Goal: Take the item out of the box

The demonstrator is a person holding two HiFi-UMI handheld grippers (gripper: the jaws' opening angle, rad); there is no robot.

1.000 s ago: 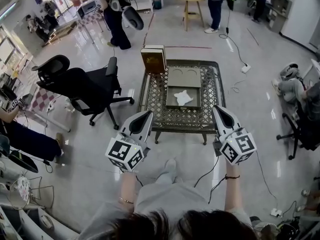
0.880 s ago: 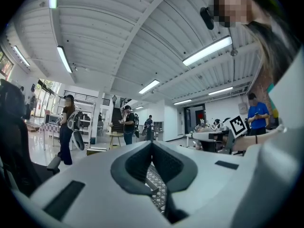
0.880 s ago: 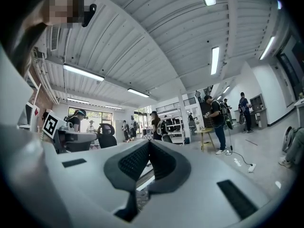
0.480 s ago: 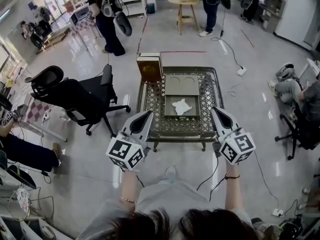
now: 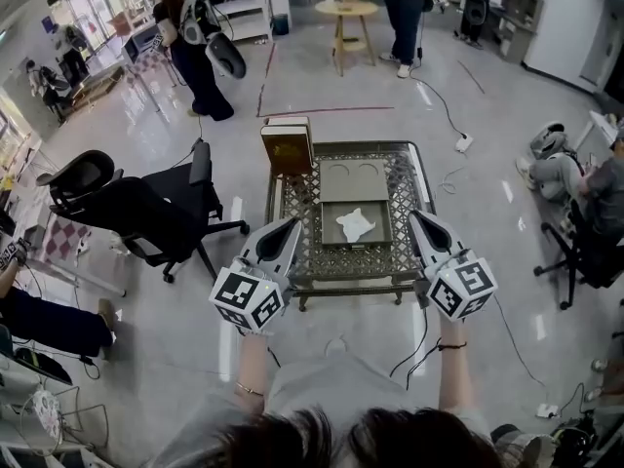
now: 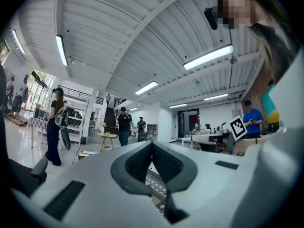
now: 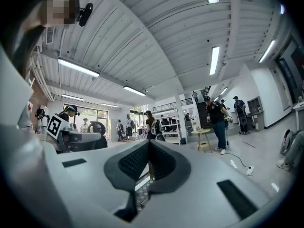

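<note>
A flat grey box (image 5: pixel 381 233) lies open on the lattice-topped table (image 5: pixel 409 185), its lid (image 5: pixel 355 178) folded back on the far side. A crumpled white item (image 5: pixel 356 224) rests inside the box. My left gripper (image 5: pixel 290 224) hovers over the table's near left edge and my right gripper (image 5: pixel 417 215) over its near right edge, both short of the box. The left gripper view shows the left gripper (image 6: pixel 152 144) with its jaws closed and nothing between them. My right gripper (image 7: pixel 149 144) is the same in its own view.
A brown book-like box (image 5: pixel 288 147) stands upright at the table's far left corner. A black office chair (image 5: pixel 146 203) sits to the left of the table. People stand at the back near a round wooden table (image 5: pixel 346 10), and another sits at the right (image 5: pixel 585 188). Cables trail on the floor.
The table and box have slid lower and nearer in the head view. Both grippers keep their place in the view and stay shut. People at the back have shifted.
</note>
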